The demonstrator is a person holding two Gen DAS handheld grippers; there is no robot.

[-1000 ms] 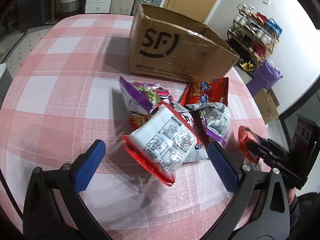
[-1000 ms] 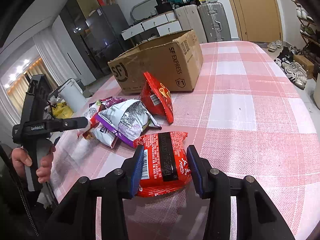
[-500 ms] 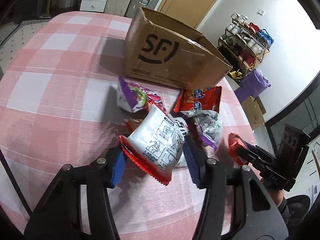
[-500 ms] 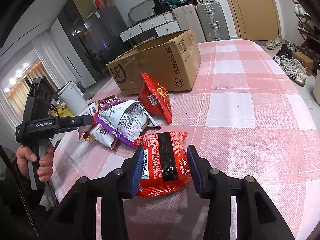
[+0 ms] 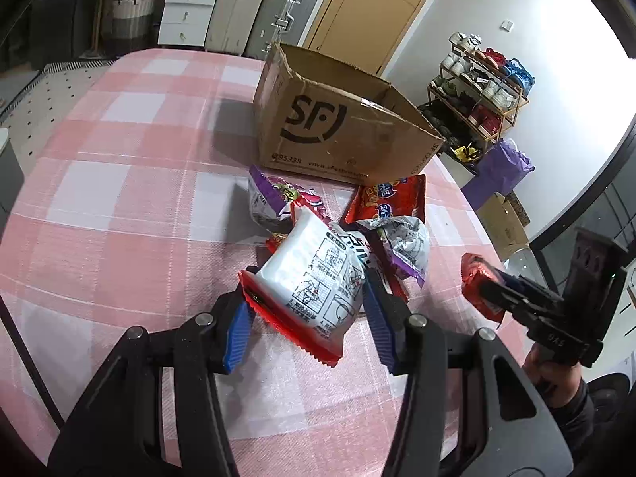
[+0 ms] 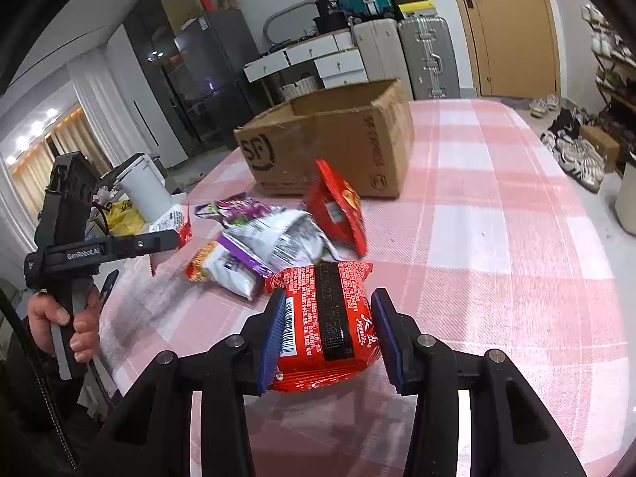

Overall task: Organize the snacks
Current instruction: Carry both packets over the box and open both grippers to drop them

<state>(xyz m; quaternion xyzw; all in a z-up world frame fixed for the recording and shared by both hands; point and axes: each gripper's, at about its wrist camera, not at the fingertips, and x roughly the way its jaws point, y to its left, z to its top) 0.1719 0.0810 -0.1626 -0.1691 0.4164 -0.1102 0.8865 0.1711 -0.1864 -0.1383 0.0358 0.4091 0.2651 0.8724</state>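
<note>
My left gripper (image 5: 308, 320) has just closed onto the white red-edged packet (image 5: 310, 278), low centre of frame. My right gripper (image 6: 330, 338) clamps the red packet (image 6: 324, 318). The cardboard box (image 5: 342, 135) sits above, open.

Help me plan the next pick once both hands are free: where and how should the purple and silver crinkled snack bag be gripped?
Grip the purple and silver crinkled snack bag across its puffed middle, coming from above with fingers straddling its narrow width; it lies flat on the pile and uncovered.
</note>
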